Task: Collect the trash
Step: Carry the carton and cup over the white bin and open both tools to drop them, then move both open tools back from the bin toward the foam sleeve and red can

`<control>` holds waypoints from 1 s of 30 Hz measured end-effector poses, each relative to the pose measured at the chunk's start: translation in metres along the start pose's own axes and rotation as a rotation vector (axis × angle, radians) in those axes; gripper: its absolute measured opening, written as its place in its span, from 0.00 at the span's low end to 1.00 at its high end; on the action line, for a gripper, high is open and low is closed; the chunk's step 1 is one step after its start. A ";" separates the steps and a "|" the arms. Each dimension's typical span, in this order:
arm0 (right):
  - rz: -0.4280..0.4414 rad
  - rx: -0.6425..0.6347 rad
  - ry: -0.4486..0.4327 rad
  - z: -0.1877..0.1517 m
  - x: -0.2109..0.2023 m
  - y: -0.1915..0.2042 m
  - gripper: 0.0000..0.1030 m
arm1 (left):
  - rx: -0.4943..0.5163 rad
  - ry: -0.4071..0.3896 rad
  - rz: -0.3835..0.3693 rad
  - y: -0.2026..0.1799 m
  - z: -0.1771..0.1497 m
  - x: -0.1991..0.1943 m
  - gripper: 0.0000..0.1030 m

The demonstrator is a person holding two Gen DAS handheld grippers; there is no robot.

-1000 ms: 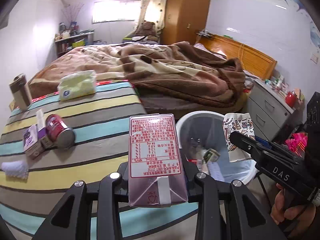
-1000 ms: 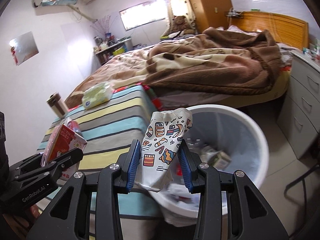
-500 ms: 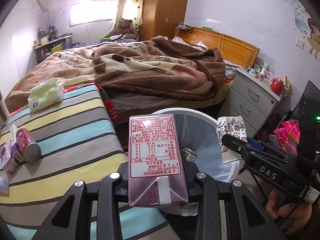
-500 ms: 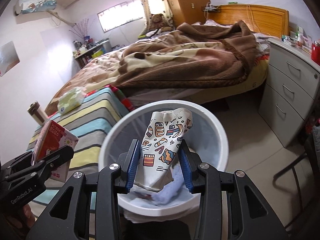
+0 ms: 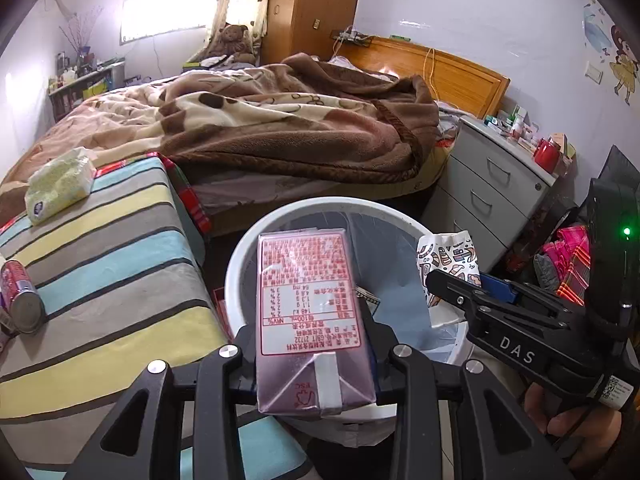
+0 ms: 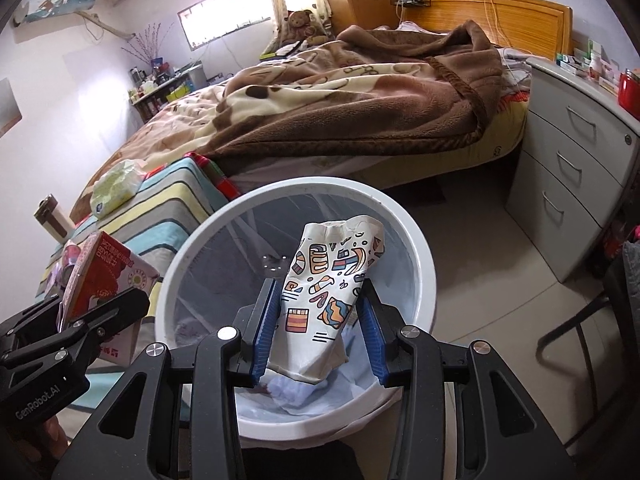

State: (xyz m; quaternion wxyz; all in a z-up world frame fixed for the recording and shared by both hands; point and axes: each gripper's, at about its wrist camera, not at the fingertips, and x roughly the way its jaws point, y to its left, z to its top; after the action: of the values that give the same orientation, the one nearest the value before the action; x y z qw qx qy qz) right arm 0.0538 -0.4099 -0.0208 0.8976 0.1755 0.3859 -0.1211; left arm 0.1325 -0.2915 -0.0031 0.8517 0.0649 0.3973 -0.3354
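The bin (image 6: 416, 264), a round white plastic tub lined with a thin, crinkly translucent bag, is sitting on the floor just beside the striped surface (image 5: 104, 264) and is already holding some trash: crumpled pale tissue or film near the bottom, though I cannot tell exactly what. So the task is looking partly done, with 2 pieces about to go in and more waiting.

The left tongs (image 5: 316, 356) are pinching a carton (image 5: 312, 312), a stiff rectangular box with glossy printed sides and a folded, taped end, and are holding it over the bin's near rim. The right tongs (image 6: 320, 332) are pinching a cup (image 6: 324, 300), a flattened, creased paper cone with bright doodle prints; its blue ribbed pads are pressing lightly on the sides while the cup is hanging above the liner. Both pieces are still unreleased.

Left on the soft fabric surface: a plump tissue pack (image 5: 60, 184) in shiny wrap, which may not be trash, and a smooth metal can (image 5: 22, 296) lying on its side at the left edge.
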 end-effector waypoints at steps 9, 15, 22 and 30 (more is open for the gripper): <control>0.000 0.007 0.002 0.000 0.001 0.000 0.59 | 0.000 -0.017 -0.018 0.000 -0.001 -0.004 0.55; 0.004 0.020 -0.017 0.000 -0.004 0.003 0.60 | -0.024 -0.036 -0.013 0.008 -0.002 -0.015 0.58; 0.032 0.016 -0.035 0.001 -0.006 0.018 0.63 | -0.053 -0.065 0.018 0.027 -0.007 -0.035 0.59; 0.084 -0.003 -0.066 0.000 -0.006 0.040 0.63 | -0.089 -0.106 0.057 0.055 -0.012 -0.056 0.59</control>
State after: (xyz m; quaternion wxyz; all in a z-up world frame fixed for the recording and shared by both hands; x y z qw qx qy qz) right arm 0.0636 -0.3729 -0.0077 0.9144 0.1860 0.3487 -0.0883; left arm 0.1333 -0.2153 0.0203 0.8828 0.0204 0.3644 -0.2959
